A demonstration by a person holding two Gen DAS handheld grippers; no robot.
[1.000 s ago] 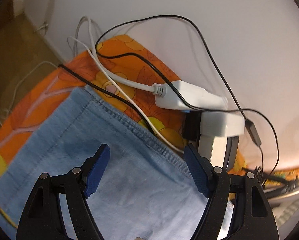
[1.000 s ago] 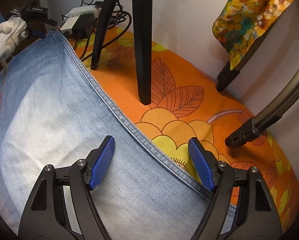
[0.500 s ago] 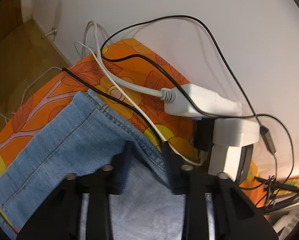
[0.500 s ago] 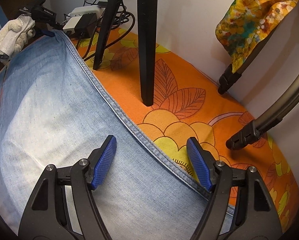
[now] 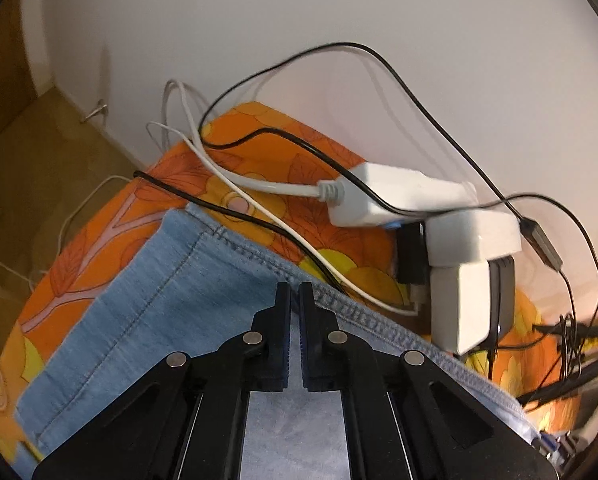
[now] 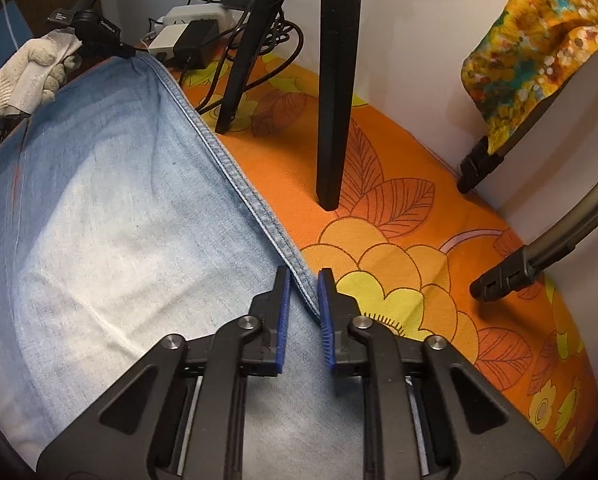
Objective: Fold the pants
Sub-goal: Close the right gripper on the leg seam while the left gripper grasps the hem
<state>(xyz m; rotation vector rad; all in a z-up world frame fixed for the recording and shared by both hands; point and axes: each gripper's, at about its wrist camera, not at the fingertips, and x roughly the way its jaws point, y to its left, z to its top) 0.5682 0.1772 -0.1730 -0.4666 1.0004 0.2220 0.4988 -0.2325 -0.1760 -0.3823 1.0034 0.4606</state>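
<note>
Left gripper [image 5: 295, 292]: we see it pinching the pants [image 5: 147, 300] hem.
Right gripper [image 6: 302, 284]: nearly closed around the seam [image 6: 235, 176], running toward 11 o'clock.

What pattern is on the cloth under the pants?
Orange with yellow flowers and outlined leaves; cloth shows best in the right wrist view.

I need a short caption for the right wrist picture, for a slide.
Right tongs closing on the seam edge of light blue jeans spread on an orange flowered cloth.
</note>
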